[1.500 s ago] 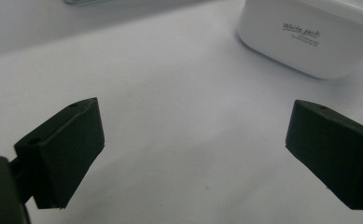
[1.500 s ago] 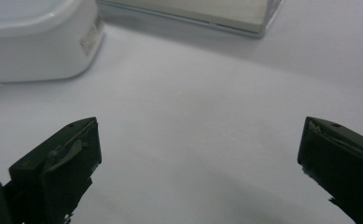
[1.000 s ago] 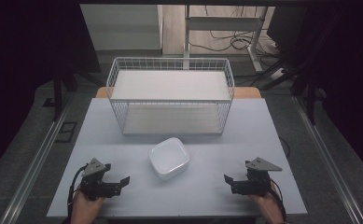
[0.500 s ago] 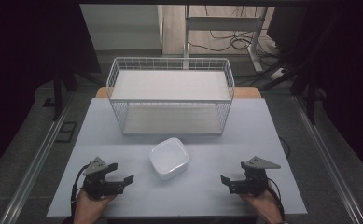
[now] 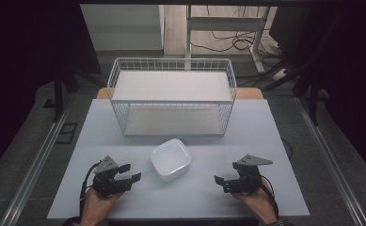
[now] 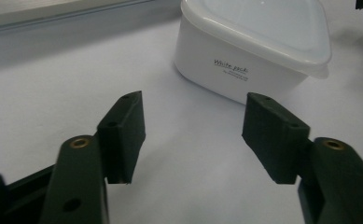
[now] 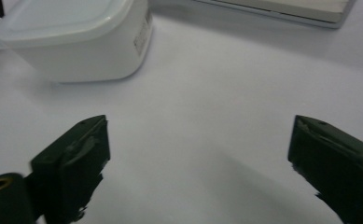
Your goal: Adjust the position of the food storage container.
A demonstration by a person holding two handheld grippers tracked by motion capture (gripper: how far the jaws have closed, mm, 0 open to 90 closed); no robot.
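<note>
Two grippers flank the white lidded box (image 5: 170,159) in the high view, so I take that box as my landmark. My left gripper (image 5: 130,172) rests on the table (image 5: 265,127) just left of the box and a little nearer to me; my right gripper (image 5: 219,181) sits farther off on the box's right. Both point inward at it, which I read as lining up for a two-sided approach. Beyond the box stands a white wire basket (image 5: 172,96), its open top a likely place to drop the box.

From the left gripper view, the box (image 6: 244,51) sits ahead and slightly right of the jaws, lid on, a small printed label facing me. The left gripper (image 6: 194,123) has just been closing its jaws to a middling gap, with only bare table between them, nothing held.

From the right gripper view, the box (image 7: 76,42) lies up and to the left of the jaws, well apart from them. The right gripper (image 7: 198,140) stands wide, having just narrowed a touch, empty. The basket's base edge (image 7: 282,9) runs beyond the box.
</note>
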